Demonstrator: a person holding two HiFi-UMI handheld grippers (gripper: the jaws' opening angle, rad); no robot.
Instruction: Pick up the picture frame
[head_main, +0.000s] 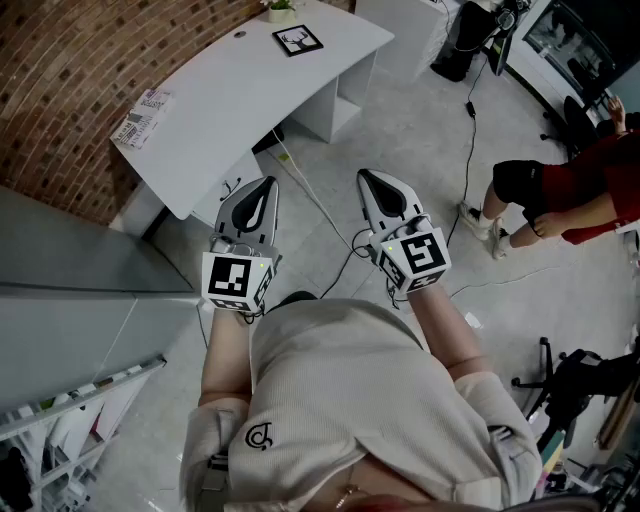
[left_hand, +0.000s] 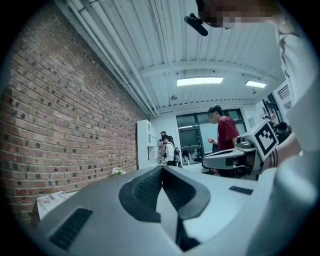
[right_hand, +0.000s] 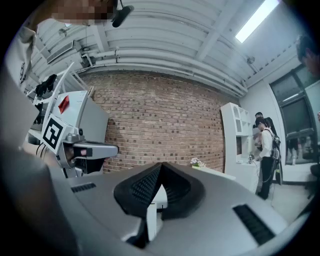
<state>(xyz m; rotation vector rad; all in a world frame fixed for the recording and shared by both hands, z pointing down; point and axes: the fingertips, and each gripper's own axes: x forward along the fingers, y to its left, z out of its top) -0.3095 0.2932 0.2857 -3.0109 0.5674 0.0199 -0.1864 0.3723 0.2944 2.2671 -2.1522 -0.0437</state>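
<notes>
A black picture frame (head_main: 298, 40) with a white deer print lies flat on the far end of a white desk (head_main: 230, 100), well ahead of both grippers. My left gripper (head_main: 266, 185) is held level at waist height, shut and empty; its jaws meet at the tip (left_hand: 161, 167). My right gripper (head_main: 366, 177) hangs beside it, also shut with nothing in it (right_hand: 161, 165). Both point toward the desk, over the floor, short of the desk's near edge.
A small potted plant (head_main: 280, 8) stands behind the frame, and papers (head_main: 142, 115) lie at the desk's near left corner. A brick wall (head_main: 70, 70) runs on the left. Cables (head_main: 320, 205) trail over the floor. A seated person (head_main: 560, 185) is at the right, a grey cabinet (head_main: 70, 270) at the left.
</notes>
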